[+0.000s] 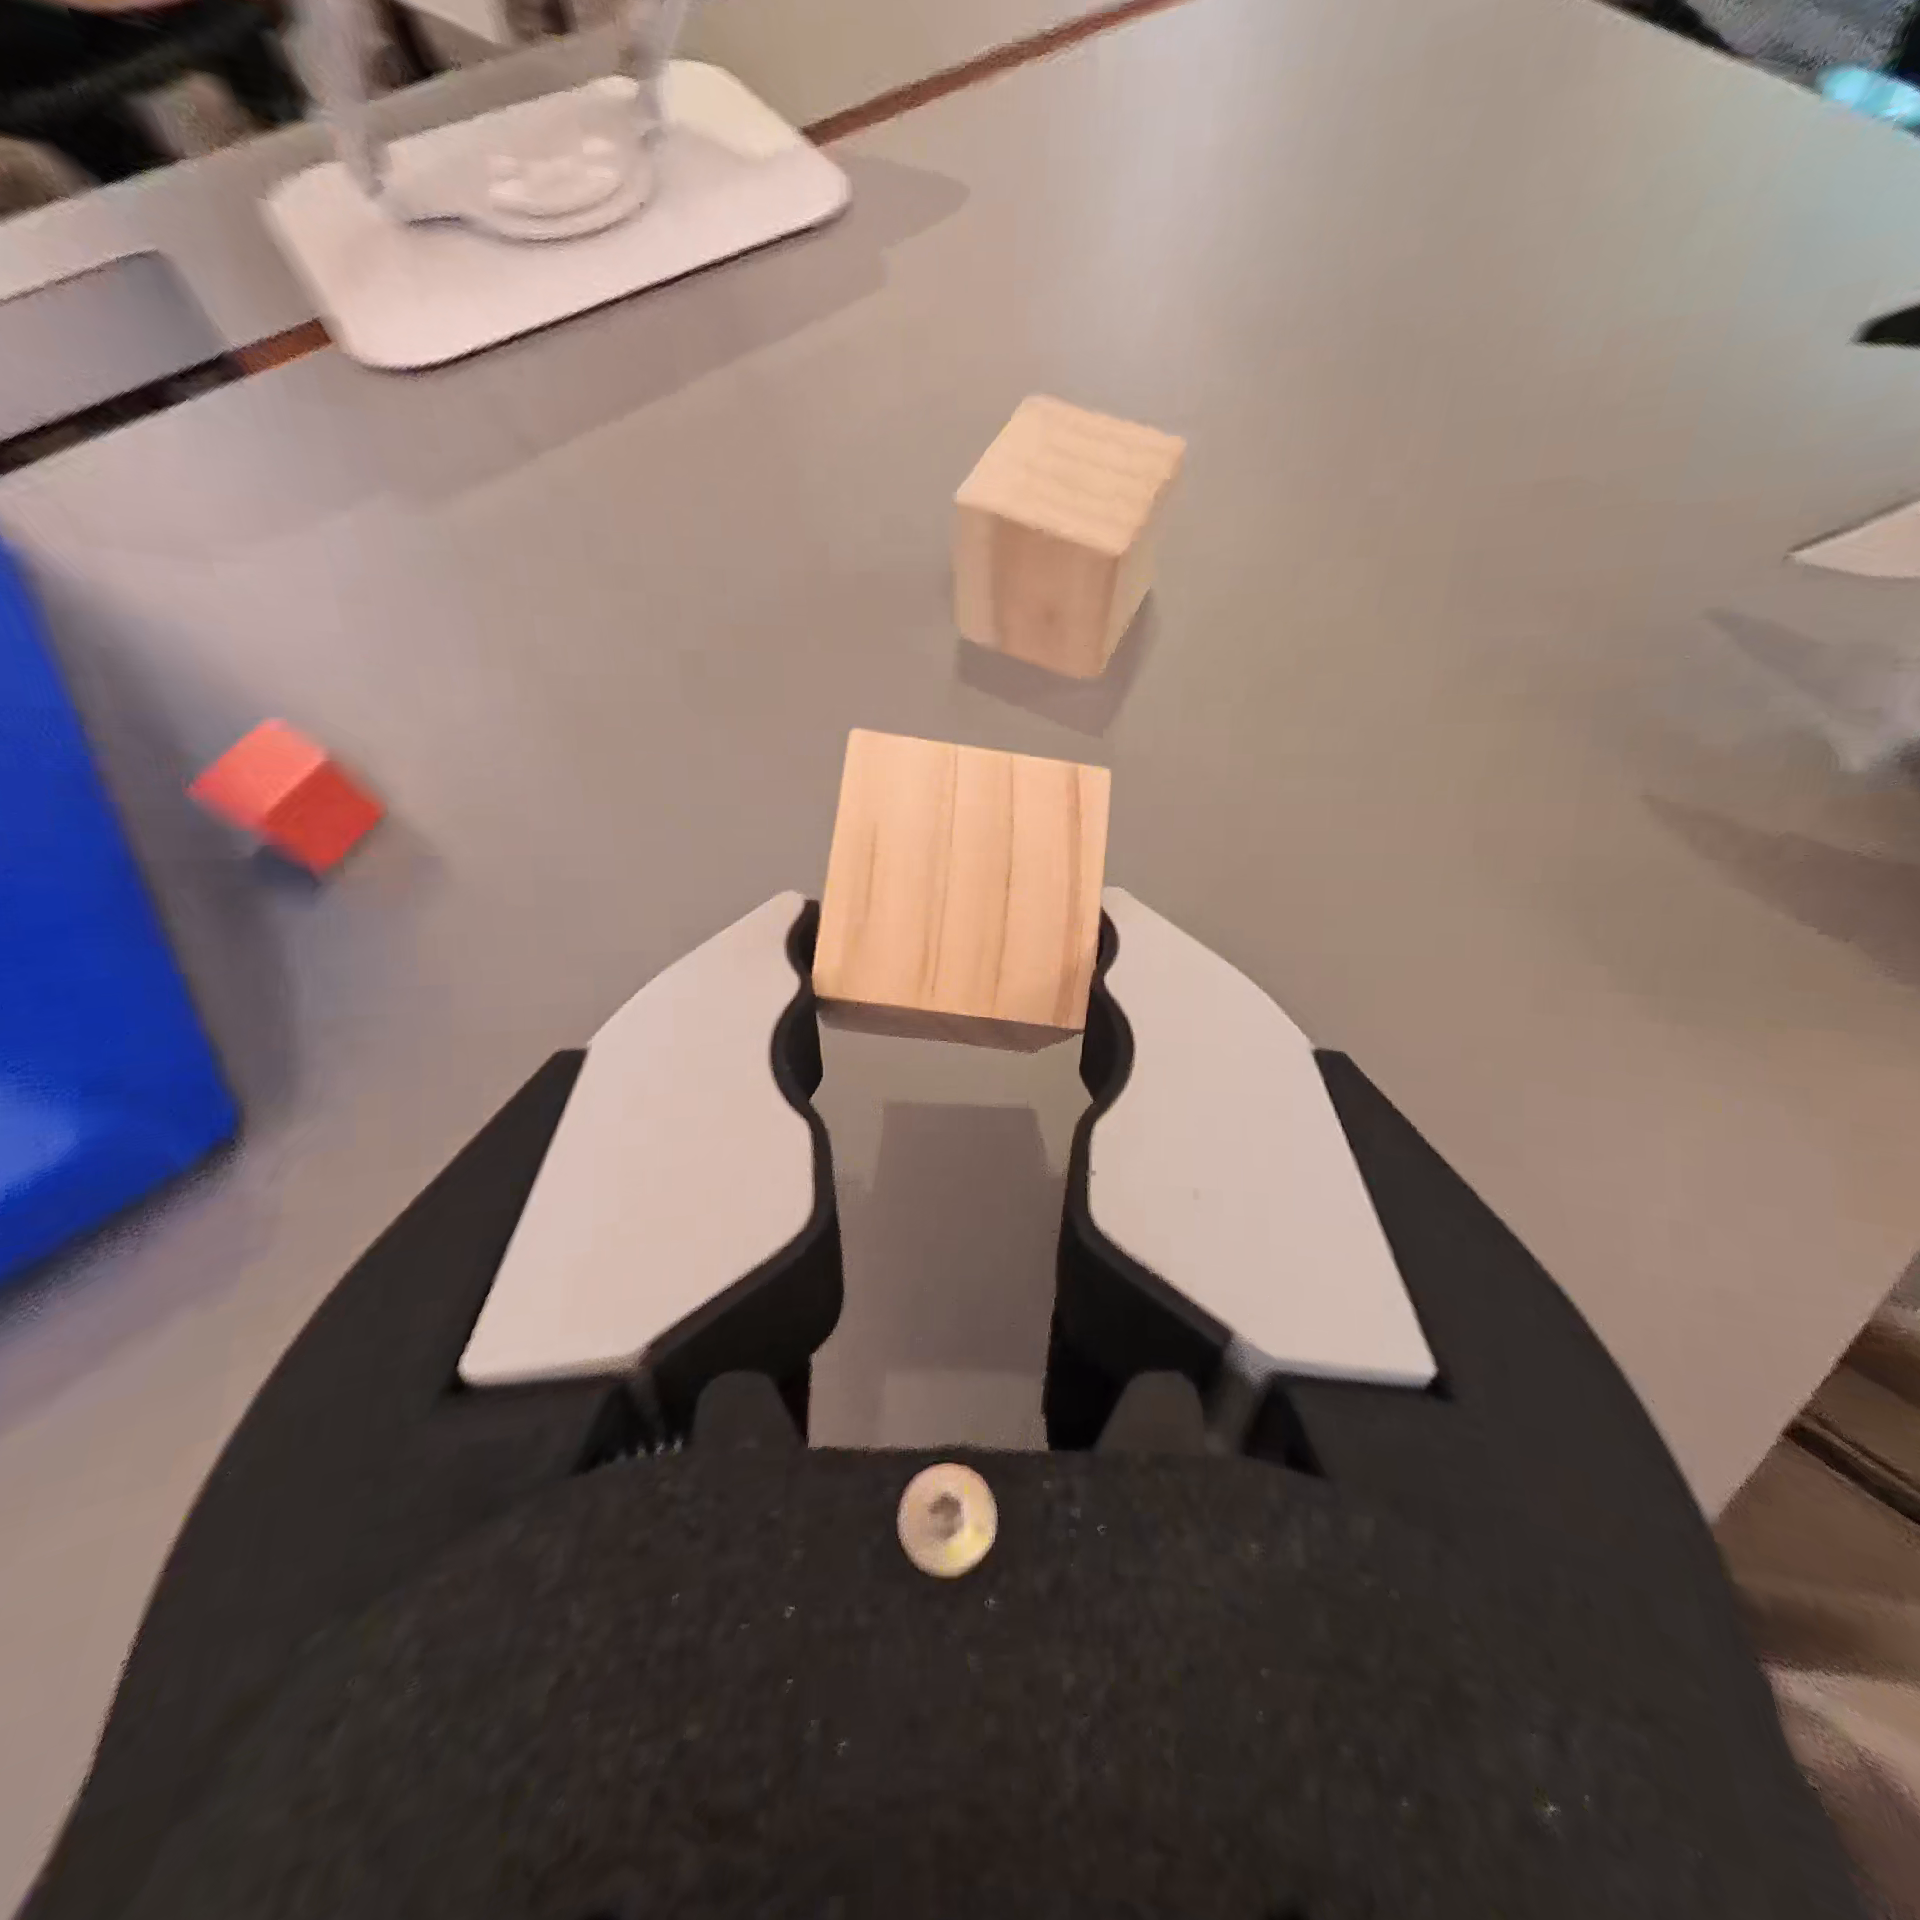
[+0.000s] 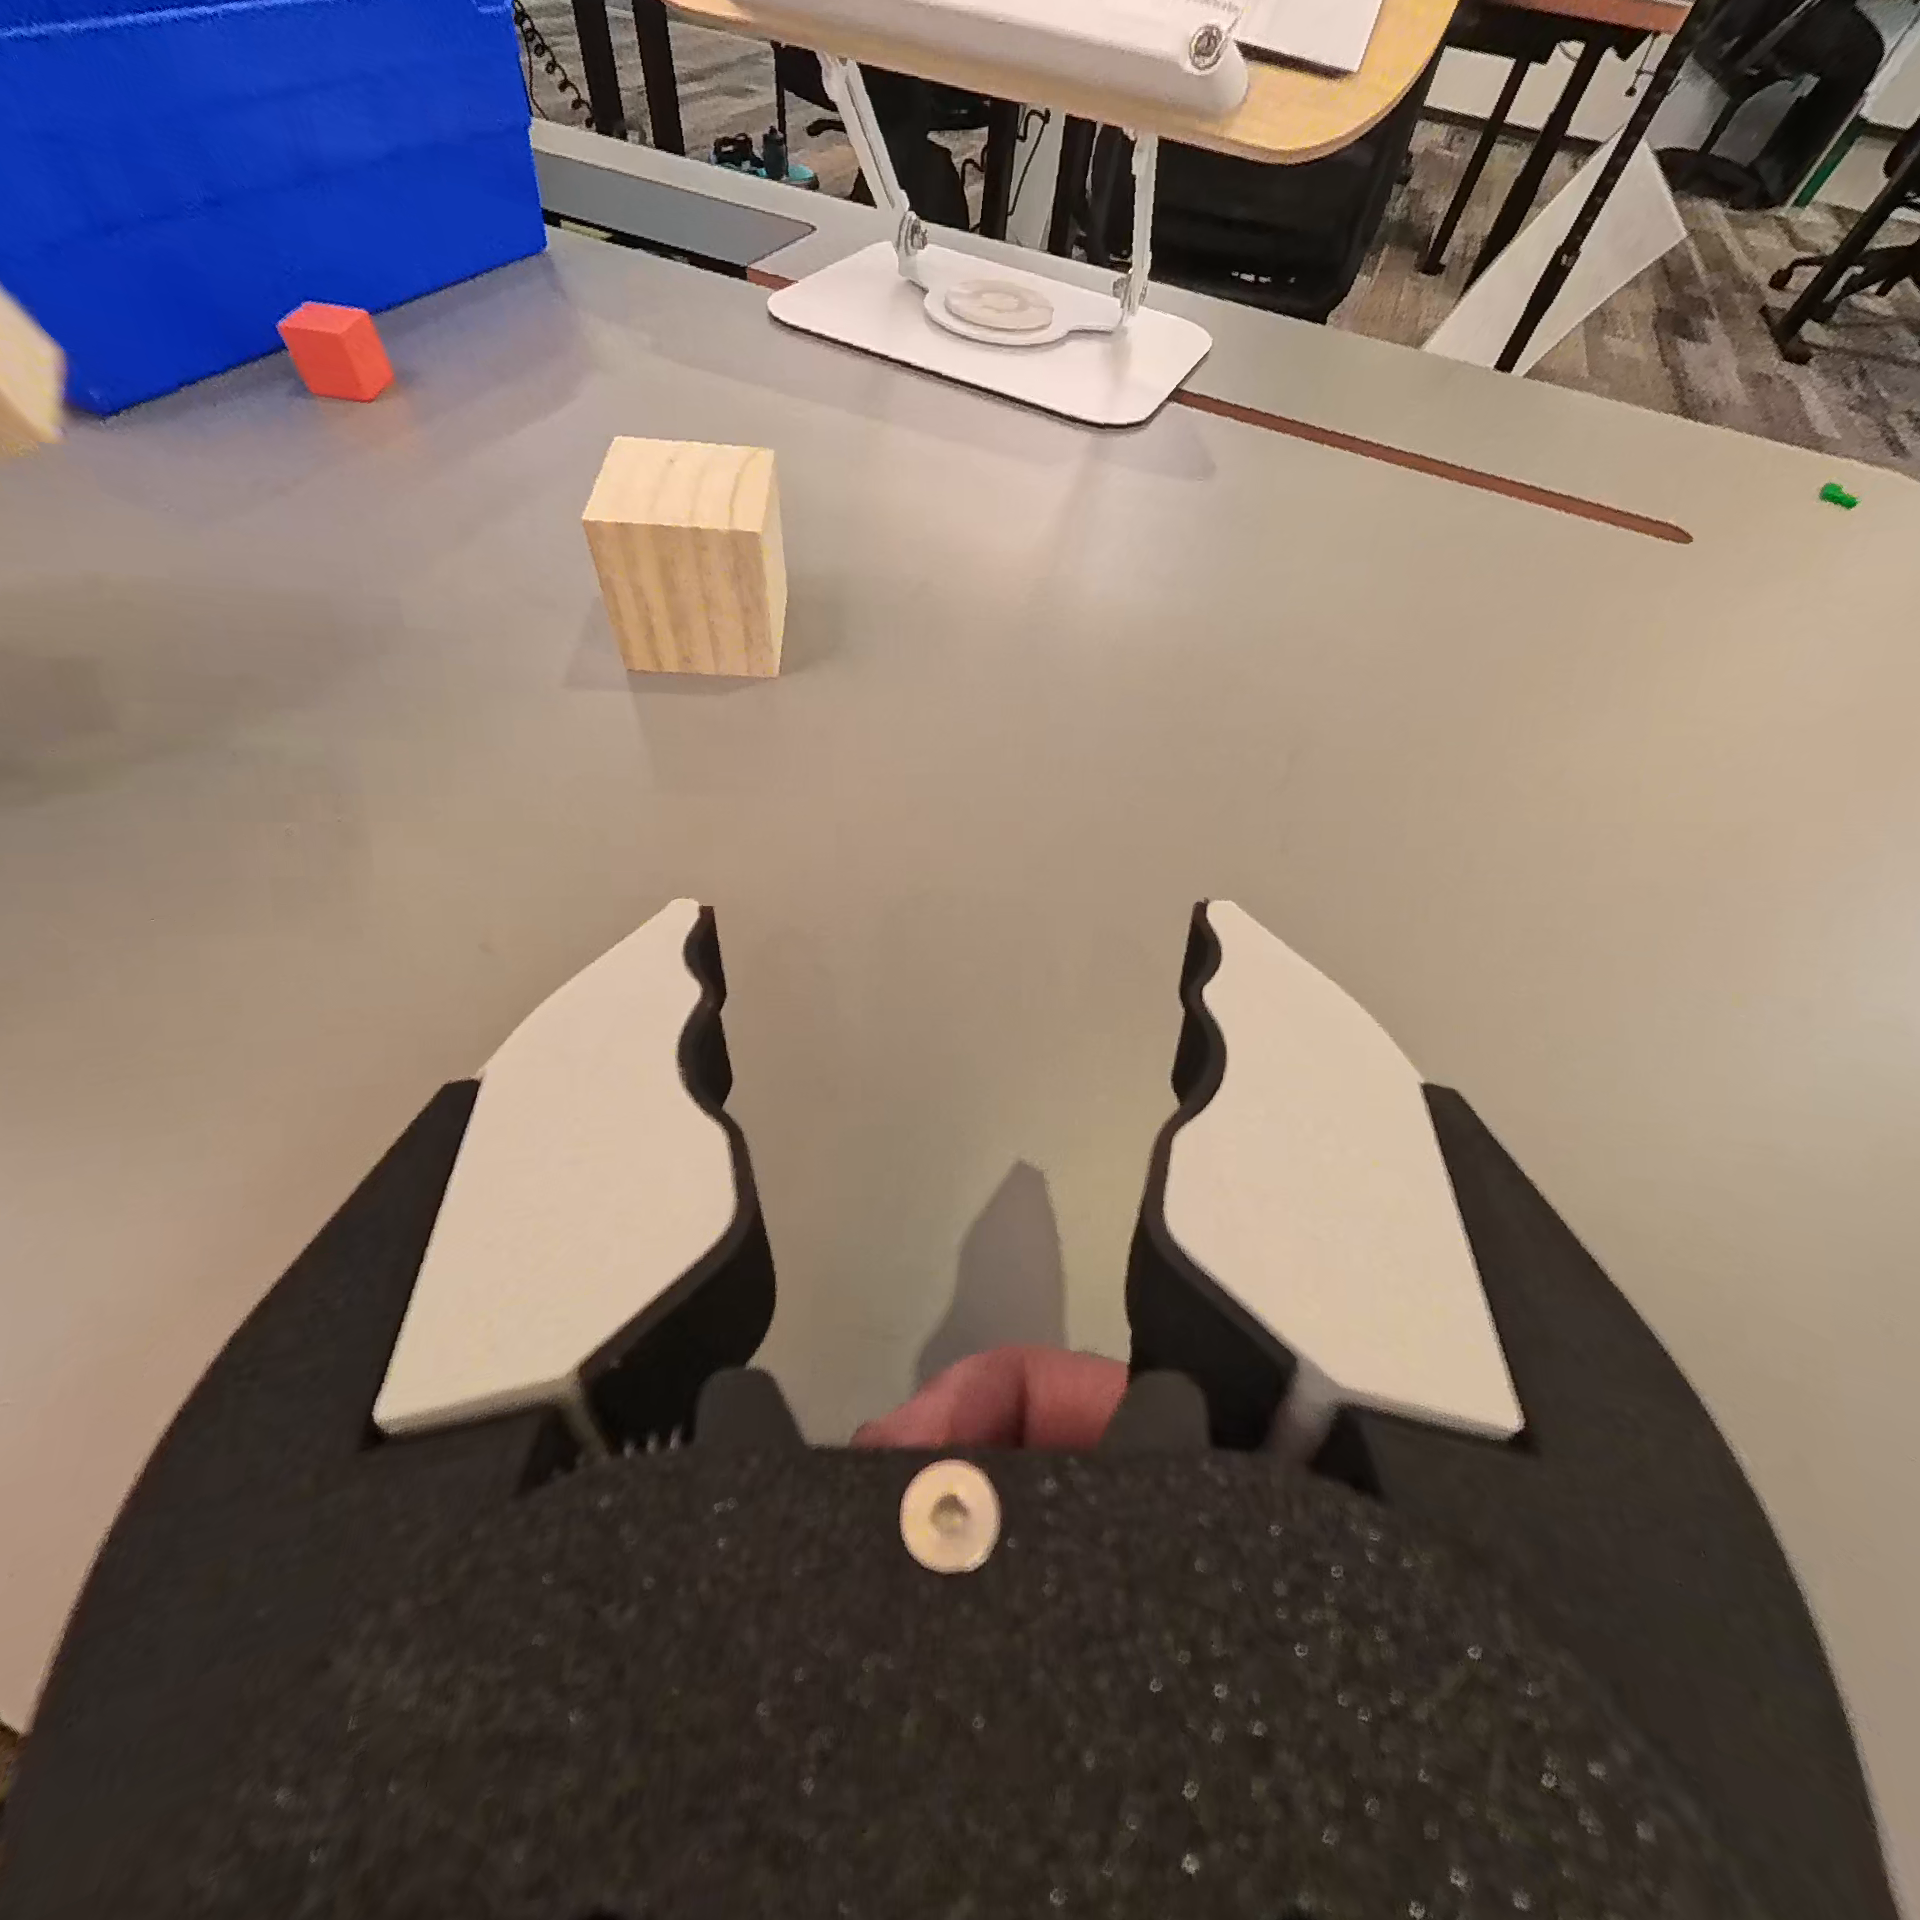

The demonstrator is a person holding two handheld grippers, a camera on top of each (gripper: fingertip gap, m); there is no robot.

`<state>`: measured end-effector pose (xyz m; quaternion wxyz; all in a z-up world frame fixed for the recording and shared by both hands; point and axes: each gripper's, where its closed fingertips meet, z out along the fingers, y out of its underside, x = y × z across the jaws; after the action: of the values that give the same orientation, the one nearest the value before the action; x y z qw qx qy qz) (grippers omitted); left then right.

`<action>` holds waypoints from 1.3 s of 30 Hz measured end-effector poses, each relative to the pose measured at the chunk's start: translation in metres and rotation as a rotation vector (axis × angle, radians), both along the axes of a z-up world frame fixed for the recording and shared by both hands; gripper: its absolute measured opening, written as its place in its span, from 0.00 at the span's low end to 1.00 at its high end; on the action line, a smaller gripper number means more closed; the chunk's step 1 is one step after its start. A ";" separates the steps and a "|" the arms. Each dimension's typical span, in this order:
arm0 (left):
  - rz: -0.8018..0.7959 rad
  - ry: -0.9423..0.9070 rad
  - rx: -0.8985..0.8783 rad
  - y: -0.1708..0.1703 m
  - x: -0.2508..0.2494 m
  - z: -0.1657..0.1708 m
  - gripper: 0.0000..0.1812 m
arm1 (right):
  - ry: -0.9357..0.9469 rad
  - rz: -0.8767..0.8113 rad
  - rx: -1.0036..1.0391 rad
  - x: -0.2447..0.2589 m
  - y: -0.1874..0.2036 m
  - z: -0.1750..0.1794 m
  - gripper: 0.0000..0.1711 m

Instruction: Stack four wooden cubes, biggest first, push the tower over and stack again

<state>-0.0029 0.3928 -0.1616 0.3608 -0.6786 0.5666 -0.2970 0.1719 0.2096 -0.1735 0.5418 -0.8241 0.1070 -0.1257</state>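
Two plain wooden cubes show here. Your left gripper (image 1: 958, 961) squeezes one cube (image 1: 961, 883) and holds it up off the grey table (image 1: 1455, 727), likely so you can carry it to the bigger cube (image 1: 1065, 535) standing just ahead. Your right gripper (image 2: 954, 961) hangs wide apart with nothing in it. Off to the side, a small red cube (image 1: 289, 795) waits near the blue box (image 1: 73, 935).

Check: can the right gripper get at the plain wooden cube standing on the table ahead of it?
Probably yes. The right gripper has open, empty jaws, and only bare table lies between it and the wooden cube, which stands alone.
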 end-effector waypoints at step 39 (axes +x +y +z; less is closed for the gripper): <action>-0.299 0.318 -0.055 0.001 0.149 -0.026 0.29 | 0.012 0.008 -0.005 0.008 -0.009 -0.005 0.49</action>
<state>0.1461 0.3937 -0.1879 0.2002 -0.6350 0.7024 -0.2516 0.1804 0.2006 -0.1781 0.5397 -0.8265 0.1069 -0.1189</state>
